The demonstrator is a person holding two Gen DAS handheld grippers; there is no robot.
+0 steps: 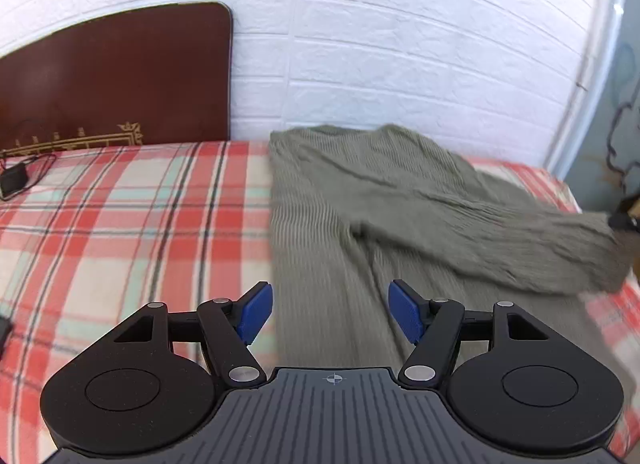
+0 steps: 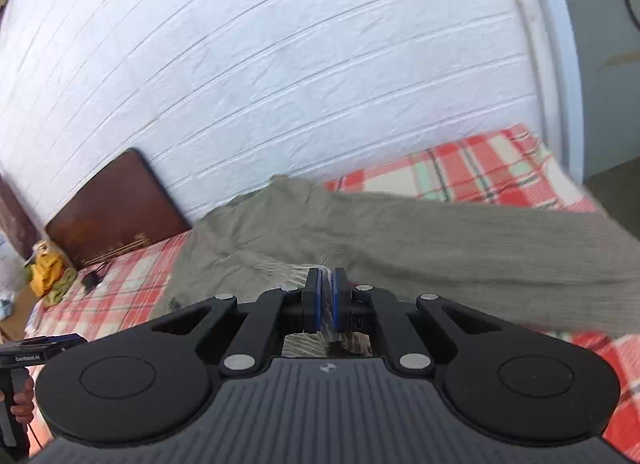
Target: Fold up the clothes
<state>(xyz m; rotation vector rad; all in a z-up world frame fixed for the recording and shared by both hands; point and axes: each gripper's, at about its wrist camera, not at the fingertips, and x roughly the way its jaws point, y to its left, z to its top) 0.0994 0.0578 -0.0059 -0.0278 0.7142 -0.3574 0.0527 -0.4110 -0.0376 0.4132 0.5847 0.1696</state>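
The sweater (image 1: 360, 200) is spread on the bed (image 1: 120, 216), its far edge against the wall (image 1: 400, 64). The headboard (image 1: 116, 76) is set far left, and what may be a charger (image 1: 14, 180) is seen before it.

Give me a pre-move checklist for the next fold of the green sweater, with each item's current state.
1. Right gripper has cloth: ok, its fingers are shut on the sweater.
2. Left gripper ready to grasp: ok, open and holding nothing, above the sweater's body.
3. Sleeve laid flat: not ok, it is lifted and stretched to the right.
4. Bed free to the left of the sweater: ok, bare plaid sheet.
5. Black charger and cable away from the sweater: ok, near the headboard.
6. Far hem lying flat: cannot tell, blurred.
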